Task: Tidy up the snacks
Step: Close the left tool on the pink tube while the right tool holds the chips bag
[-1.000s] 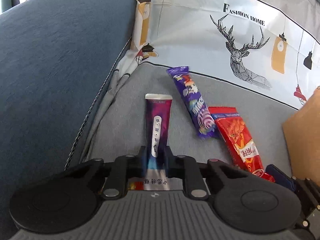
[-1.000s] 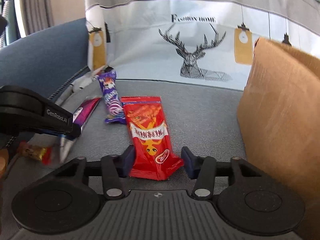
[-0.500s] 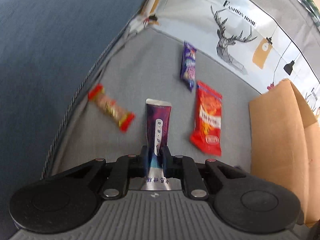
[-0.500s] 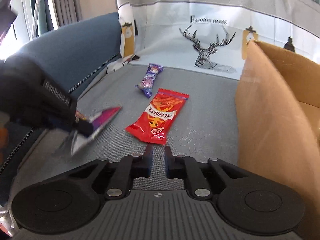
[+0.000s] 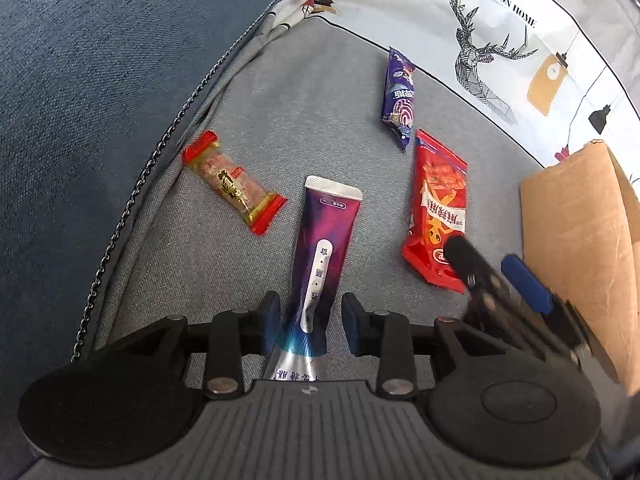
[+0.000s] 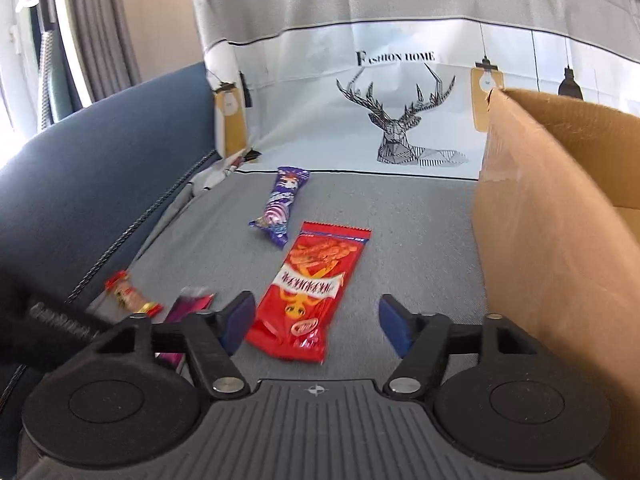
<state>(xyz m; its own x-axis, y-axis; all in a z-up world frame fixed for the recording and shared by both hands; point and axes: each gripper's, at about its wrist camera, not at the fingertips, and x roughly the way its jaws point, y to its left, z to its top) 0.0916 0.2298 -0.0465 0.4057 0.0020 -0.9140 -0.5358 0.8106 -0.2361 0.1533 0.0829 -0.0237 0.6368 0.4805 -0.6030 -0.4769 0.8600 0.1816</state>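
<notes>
Four snacks are lying outside the box (image 6: 560,216); left gripper (image 5: 310,316) fingers are standing apart around the tube (image 5: 326,240), right gripper (image 6: 318,322) fingers are spreading either side of the red pack (image 6: 310,288).

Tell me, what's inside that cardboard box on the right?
Only the cardboard box outer wall and a strip of bare inner wall show from the right wrist view. Its near wall hides the bottom, so contents cannot be seen.

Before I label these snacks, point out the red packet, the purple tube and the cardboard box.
red packet (image 6: 310,292), right wrist view, middle of its printed front
purple tube (image 5: 326,248), left wrist view, middle of its body
cardboard box (image 6: 560,240), right wrist view, outer side wall
</notes>
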